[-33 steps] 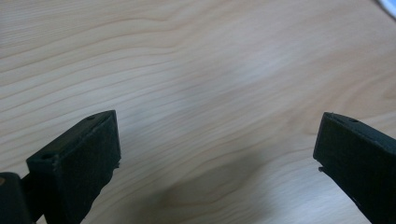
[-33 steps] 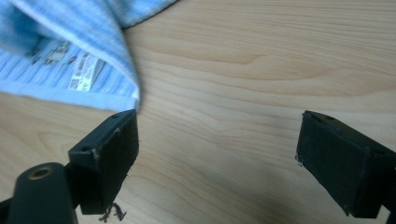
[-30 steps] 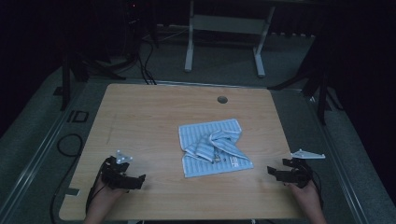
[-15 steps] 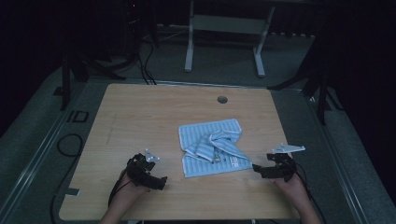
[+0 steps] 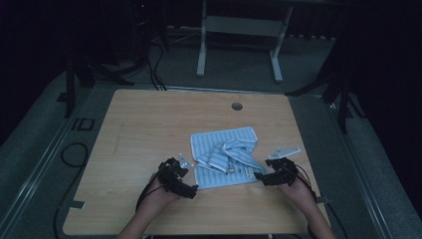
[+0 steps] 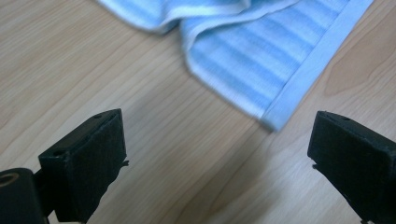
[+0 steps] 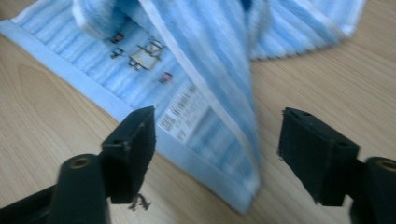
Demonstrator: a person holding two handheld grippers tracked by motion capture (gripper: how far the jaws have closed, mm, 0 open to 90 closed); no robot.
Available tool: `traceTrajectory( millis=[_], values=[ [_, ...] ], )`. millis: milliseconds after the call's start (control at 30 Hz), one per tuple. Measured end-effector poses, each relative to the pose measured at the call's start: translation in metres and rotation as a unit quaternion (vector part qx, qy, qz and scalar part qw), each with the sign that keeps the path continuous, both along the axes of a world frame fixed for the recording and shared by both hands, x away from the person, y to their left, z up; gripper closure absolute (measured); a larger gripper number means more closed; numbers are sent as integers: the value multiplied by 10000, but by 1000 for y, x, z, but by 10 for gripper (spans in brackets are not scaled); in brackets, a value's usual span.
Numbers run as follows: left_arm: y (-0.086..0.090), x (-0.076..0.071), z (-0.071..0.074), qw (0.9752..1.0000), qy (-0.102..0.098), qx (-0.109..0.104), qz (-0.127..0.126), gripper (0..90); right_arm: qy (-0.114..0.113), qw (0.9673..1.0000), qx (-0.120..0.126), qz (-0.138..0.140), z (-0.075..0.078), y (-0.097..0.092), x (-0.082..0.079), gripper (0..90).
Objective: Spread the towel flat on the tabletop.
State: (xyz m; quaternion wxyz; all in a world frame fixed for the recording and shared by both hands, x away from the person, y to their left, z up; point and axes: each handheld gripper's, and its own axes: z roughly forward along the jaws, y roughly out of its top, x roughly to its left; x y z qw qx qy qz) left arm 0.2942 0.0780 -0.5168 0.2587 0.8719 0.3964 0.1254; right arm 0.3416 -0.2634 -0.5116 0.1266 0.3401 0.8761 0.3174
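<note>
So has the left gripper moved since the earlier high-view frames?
Yes. The left gripper has slid rightward along the table's near edge, from near the front-left corner to just beside the striped towel's near-left corner, jaws open.

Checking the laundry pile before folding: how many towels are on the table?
1. A single blue striped towel lies crumpled near the middle of the wooden table, between the left gripper and the right gripper.
</note>
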Motion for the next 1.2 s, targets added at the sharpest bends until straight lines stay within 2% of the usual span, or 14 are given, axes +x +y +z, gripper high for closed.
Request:
traceTrajectory(
  millis=[233,300,367,400,500,667,700,733,867,967,1000,1100,1167,1200],
  values=[
    [-30,9,-1,9996,8,-50,-267,75,-141,9995,-135,228,8,27,11,318],
    [-39,12,0,9994,-43,-114,-334,158,-162,9992,-177,332,11,37,15,319],
    [-44,14,1,9993,-77,-89,-368,158,-188,9987,-183,426,15,46,17,327],
    [-52,19,3,9990,-66,-150,-423,160,-219,9985,-190,472,16,50,19,329],
    [-64,23,4,9985,-83,-135,-529,208,-230,9980,-213,552,19,61,23,353],
    [-75,31,0,9987,-46,-140,-484,261,-209,9960,-360,791,18,76,25,454],
    [-79,38,-4,9987,42,-260,-433,262,-214,9957,-408,802,17,79,25,467],
    [-81,42,-5,9987,89,-291,-407,262,-232,9952,-481,818,16,80,26,509],
    [-90,53,-8,9996,-23,-158,-230,286,-289,9942,-676,787,16,84,28,651],
    [-93,59,-6,9998,-177,-50,-120,401,-338,9941,-736,717,17,84,30,815],
    [-92,60,-5,9997,-232,-57,-62,500,-350,9938,-785,706,18,84,30,878],
    [-86,62,0,9993,-339,-165,19,711,-352,9948,-734,612,20,81,31,889],
    [-81,61,3,9990,-389,-231,33,826,-355,9952,-690,594,22,78,30,893],
    [-78,60,5,9989,-407,-241,32,855,-364,9952,-677,605,23,76,30,893]
  ],
)
